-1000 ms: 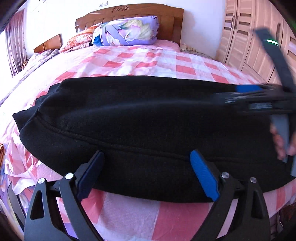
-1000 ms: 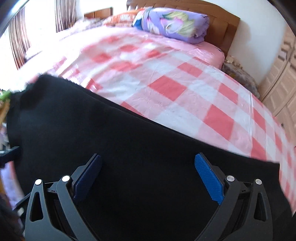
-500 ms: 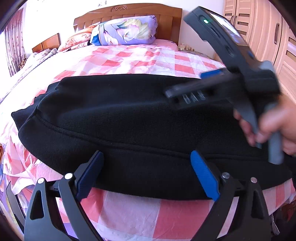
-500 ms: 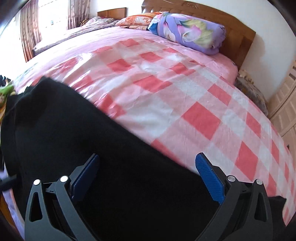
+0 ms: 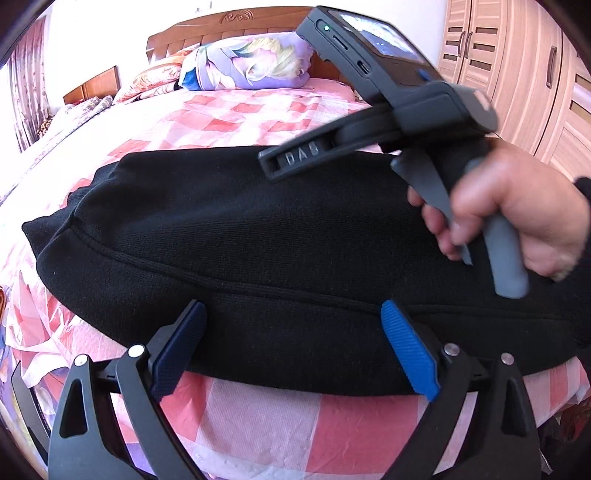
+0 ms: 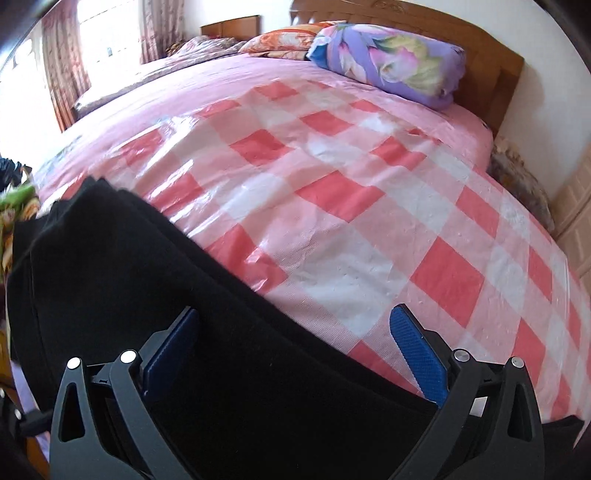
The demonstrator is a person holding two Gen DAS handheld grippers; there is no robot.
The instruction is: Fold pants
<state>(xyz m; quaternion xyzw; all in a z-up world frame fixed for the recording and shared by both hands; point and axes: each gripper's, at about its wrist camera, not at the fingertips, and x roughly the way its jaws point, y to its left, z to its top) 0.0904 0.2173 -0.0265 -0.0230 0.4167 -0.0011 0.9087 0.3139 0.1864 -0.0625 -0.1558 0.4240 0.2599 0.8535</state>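
Black pants [image 5: 258, 243] lie folded lengthwise across the near edge of a bed with a pink checked cover [image 5: 236, 114]. My left gripper [image 5: 295, 347] is open and empty, its blue pads over the pants' near hem. In the left wrist view a hand holds the right gripper's body [image 5: 399, 110] above the pants' right part; its fingers are hidden there. In the right wrist view my right gripper [image 6: 299, 350] is open and empty above the pants [image 6: 147, 295], near their far edge.
A rolled floral quilt [image 6: 391, 62] and pillows lie by the wooden headboard [image 5: 236, 26]. Wooden wardrobe doors [image 5: 517, 66] stand at the right. The checked cover [image 6: 351, 184] stretches beyond the pants. Curtains [image 6: 62, 66] hang at the far left.
The right gripper has risen off the pants and swung up and back, its view now tilted toward the bed's middle. My left gripper has barely moved.
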